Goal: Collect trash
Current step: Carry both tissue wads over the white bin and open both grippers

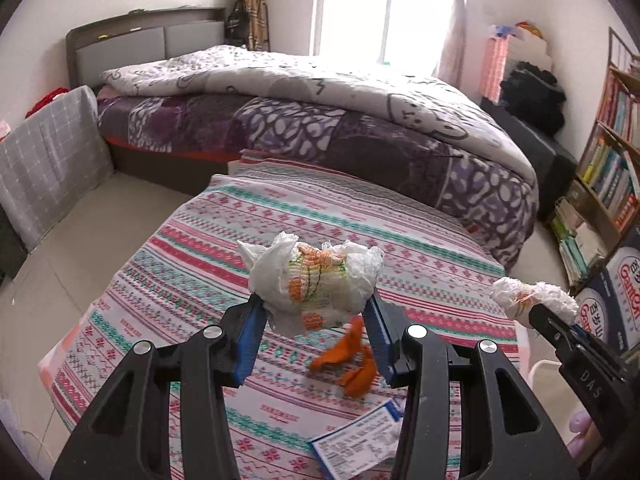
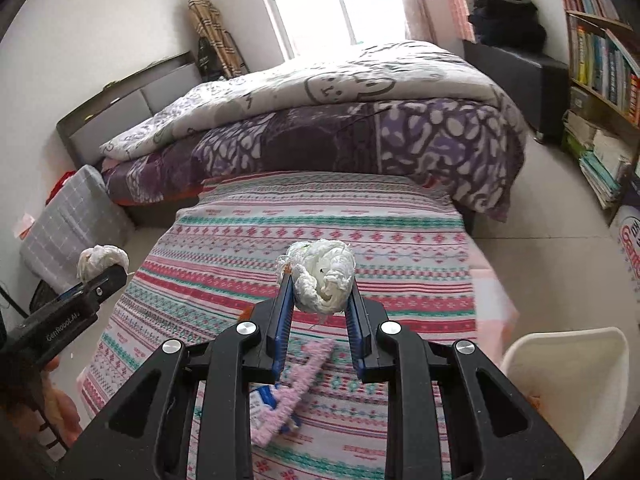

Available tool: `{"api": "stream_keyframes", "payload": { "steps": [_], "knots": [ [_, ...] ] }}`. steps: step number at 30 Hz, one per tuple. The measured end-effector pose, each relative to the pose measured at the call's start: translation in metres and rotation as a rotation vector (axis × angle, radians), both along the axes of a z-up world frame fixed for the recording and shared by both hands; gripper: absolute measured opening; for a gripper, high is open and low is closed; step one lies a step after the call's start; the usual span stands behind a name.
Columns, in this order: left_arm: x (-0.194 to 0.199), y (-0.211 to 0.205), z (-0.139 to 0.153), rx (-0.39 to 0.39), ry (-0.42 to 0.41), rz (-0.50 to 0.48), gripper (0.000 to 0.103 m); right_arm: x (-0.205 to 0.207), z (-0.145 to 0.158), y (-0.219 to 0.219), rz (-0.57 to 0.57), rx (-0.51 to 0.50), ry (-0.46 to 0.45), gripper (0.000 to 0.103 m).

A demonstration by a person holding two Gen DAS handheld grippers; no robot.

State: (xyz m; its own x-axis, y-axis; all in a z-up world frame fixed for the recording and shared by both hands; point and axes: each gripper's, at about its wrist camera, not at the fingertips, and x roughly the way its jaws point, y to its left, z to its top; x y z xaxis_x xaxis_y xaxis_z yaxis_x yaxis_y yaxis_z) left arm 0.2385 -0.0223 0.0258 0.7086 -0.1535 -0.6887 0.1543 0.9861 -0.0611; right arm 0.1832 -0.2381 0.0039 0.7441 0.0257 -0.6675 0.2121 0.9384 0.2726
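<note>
Left wrist view: the left tool (image 1: 316, 304) grips a crumpled wad of printed paper (image 1: 316, 280), white with orange and green marks, pinched between its 2 blue-padded fingers (image 1: 252, 332) and held up above the striped cloth (image 1: 280, 216) that covers the counter. Its jaws stand partly apart, set by the width of the wad. Below the wad, on the cloth, lie some orange scraps (image 1: 352, 360) and, nearer the camera, a printed slip of paper (image 1: 360, 440) partly hidden behind the right finger. At the right edge the right tool (image 1: 538, 314) appears from the side, closed on a smaller white wad (image 1: 532, 298), also clear of the cloth.

Right wrist view: the right tool (image 2: 320, 296) clamps that white ball of tissue (image 2: 324, 276) between nearly closed fingers, above the cloth. Under it on the cloth lies a pink fuzzy strip (image 2: 296, 384) across a blue and white wrapper (image 2: 266, 394). A white bin (image 2: 572, 380) stands just beside the counter at the lower right. The left tool (image 2: 106, 274) shows at the left with its wad (image 2: 102, 260) at the tip.

Beyond the counter is a bed (image 1: 320, 120) with a purple patterned cover and a pale quilt, with bookshelves (image 2: 600, 60) against the right wall.
</note>
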Motion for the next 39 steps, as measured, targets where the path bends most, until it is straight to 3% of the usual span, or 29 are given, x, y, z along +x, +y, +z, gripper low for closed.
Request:
{"api": "stream_keyframes", "payload": {
  "steps": [24,39],
  "knots": [
    [-0.030,-0.079,0.001,0.012,-0.009,-0.147,0.046,-0.058,0.010,-0.093,-0.187,0.009,0.024,0.024],
    [-0.059,-0.147,-0.004,0.037,-0.012,-0.289,0.046,-0.105,-0.014,-0.167,-0.346,0.049,0.195,0.024]
  ]
}}
